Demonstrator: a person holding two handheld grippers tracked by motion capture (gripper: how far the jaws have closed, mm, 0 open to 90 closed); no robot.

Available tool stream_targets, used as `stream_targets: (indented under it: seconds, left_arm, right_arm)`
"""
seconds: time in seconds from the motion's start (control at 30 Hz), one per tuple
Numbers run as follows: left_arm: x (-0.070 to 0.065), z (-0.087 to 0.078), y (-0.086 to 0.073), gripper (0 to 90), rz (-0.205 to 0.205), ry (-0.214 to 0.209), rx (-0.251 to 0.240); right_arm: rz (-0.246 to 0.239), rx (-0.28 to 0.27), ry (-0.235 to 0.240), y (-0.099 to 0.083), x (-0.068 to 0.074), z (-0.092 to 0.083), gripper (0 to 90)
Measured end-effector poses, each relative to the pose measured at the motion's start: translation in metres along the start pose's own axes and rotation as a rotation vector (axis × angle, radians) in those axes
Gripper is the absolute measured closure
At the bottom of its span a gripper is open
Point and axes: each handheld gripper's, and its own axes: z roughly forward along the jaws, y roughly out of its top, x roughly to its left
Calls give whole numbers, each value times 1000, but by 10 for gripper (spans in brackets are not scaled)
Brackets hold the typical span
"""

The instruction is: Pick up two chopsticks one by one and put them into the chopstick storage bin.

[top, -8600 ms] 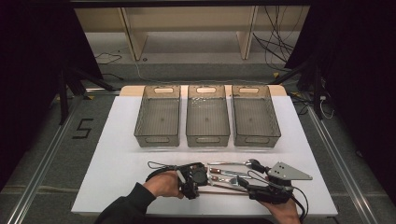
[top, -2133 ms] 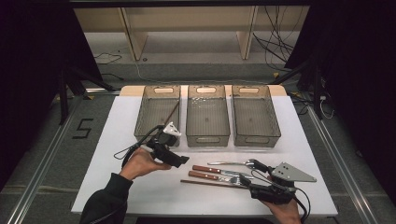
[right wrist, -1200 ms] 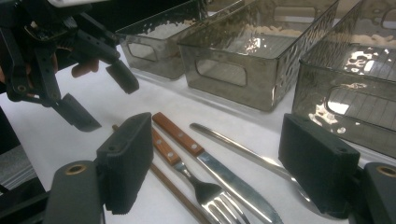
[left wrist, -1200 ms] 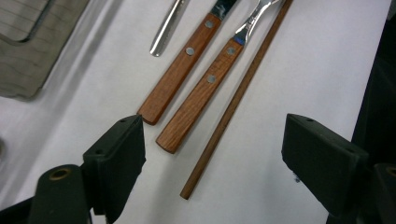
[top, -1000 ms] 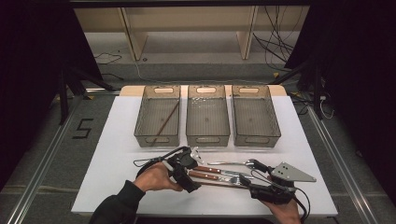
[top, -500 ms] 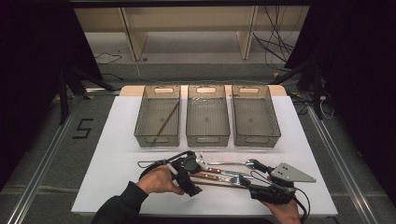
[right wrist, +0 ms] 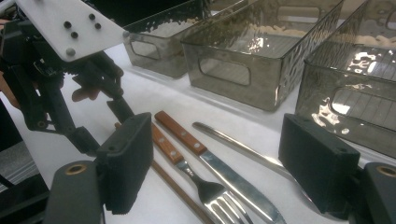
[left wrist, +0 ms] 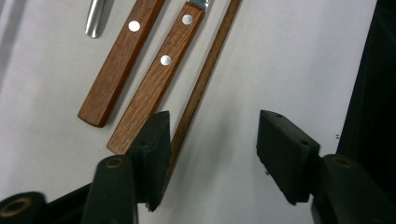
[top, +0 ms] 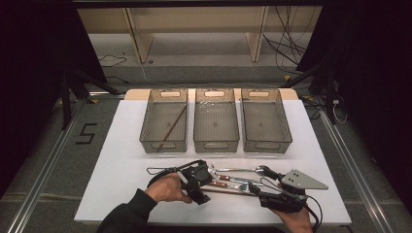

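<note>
A thin wooden chopstick [left wrist: 205,79] lies on the white table beside a wood-handled fork [left wrist: 159,79], a wood-handled knife [left wrist: 121,65] and a steel spoon [left wrist: 95,18]. My left gripper [left wrist: 219,140] sits low over the chopstick's end. Its jaws have just been closing and still stand apart, with the chopstick between them against the left pad [left wrist: 156,140] and the right pad clear of it. In the high view the left gripper [top: 203,190] is at the left end of the cutlery row. My right gripper [right wrist: 219,163] rests open at the row's right end [top: 262,194], around the fork [right wrist: 210,191] and knife [right wrist: 180,133].
Three smoky plastic bins stand side by side beyond the cutlery: left [top: 163,143], middle [top: 216,144], right [top: 266,144]. Another chopstick [top: 172,127] lies slanted in the left bin. The white table's front edge [top: 214,221] is close behind both hands.
The left gripper came back from the left bin, where a chopstick now lies, to the cutlery row. Over the last second it settled onto the chopstick's end. The right gripper has not moved.
</note>
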Motion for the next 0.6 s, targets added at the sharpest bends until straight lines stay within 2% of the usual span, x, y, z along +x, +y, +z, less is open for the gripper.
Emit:
stream_targets:
  seconds: [0.17, 0.2, 0.3, 0.47, 0.53, 0.6]
  left_arm:
    - [2, 2, 2, 519, 8, 2, 2]
    - [3, 3, 3, 536, 9, -8, 4]
    - [5, 5, 4, 548, 20, 6, 19]
    - [6, 10, 5, 582, 22, -3, 21]
    - [7, 11, 5, 600, 36, -2, 42]
    - [8, 13, 5, 612, 34, -4, 49]
  right_arm:
    - [-3, 1, 1, 0, 0, 0, 269]
    - [-2, 0, 1, 0, 0, 0, 269]
    - [-4, 1, 3, 0, 0, 1, 269]
    - [-2, 2, 3, 0, 0, 1, 269]
    - [-2, 2, 3, 0, 0, 1, 269]
    - [-4, 1, 4, 0, 1, 1, 269]
